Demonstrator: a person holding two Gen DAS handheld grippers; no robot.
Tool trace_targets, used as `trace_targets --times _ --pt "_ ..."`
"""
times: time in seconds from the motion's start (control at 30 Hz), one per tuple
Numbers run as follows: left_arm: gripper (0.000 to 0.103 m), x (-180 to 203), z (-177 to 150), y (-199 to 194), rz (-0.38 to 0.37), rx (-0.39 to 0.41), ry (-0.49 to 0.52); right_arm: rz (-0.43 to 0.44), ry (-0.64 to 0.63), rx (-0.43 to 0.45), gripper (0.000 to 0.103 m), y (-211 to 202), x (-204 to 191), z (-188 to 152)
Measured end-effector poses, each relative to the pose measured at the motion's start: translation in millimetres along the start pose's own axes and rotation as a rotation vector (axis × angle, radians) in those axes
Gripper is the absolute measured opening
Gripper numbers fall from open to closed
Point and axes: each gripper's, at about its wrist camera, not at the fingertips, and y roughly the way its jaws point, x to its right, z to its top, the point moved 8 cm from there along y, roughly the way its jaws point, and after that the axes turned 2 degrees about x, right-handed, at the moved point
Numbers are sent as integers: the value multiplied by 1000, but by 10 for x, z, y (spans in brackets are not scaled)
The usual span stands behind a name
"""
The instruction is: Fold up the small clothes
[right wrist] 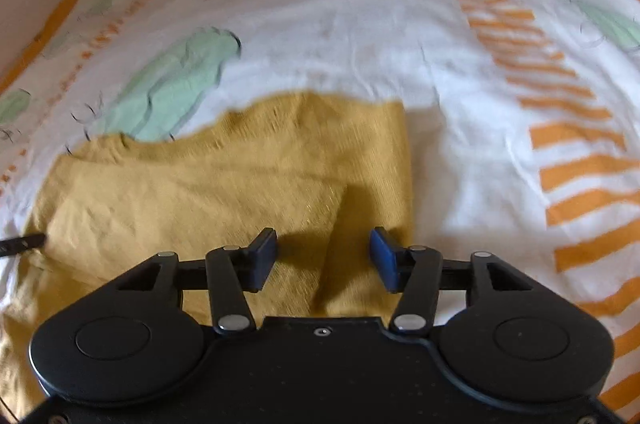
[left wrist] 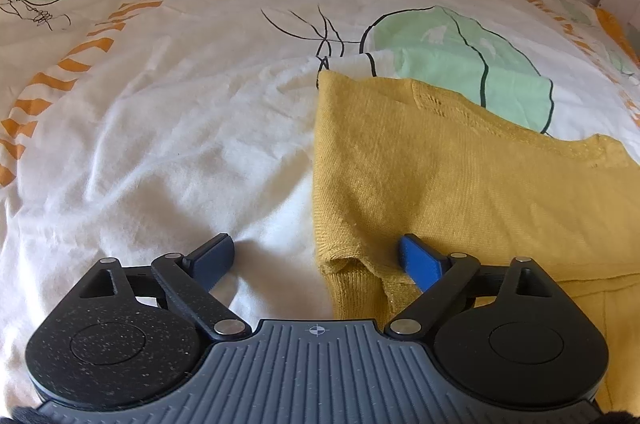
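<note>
Mid-fold on the bed sheet (left wrist: 160,128): my left gripper (left wrist: 316,256) and right gripper (right wrist: 323,256), both spread wide and empty, flank the yellow knit top (left wrist: 460,176); next, I judge, each pinches an edge.

The left wrist view is taken low and close over the left gripper (left wrist: 316,256), facing forward across the bedspread (left wrist: 180,128) toward the far bed edge; the right wrist view is taken likewise over the right gripper (right wrist: 323,258), slightly blurred; the yellow garment (left wrist: 460,164) (right wrist: 224,184) and patterned bedspread (right wrist: 460,84) are shared.
</note>
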Motion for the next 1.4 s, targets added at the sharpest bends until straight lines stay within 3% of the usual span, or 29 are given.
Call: trace_targets --times 0.2,0.63,0.77,0.9,1.0,1.17,1.4 --pt "103 46 -56 27 0 47 17 21 13 9 69 5 -10 -20" --pt "103 42 -120 11 -15 189 18 20 -128 48 102 30 -202 -167" --pt "103 45 -108 20 -25 169 25 34 -195 95 102 -6 -232 -235" --pt "100 34 -117 -85 -66 138 0 69 -143 114 102 -173 -159 -231" --pt "89 31 -180 -301 -79 108 -49 87 -53 138 103 -418 -75 -257" --pt "89 24 -374 -755 -76 60 -101 102 61 136 102 -845 37 -390" --pt "89 -21 -821 -1366 -78 28 -77 172 118 112 102 -1320 -45 -716"
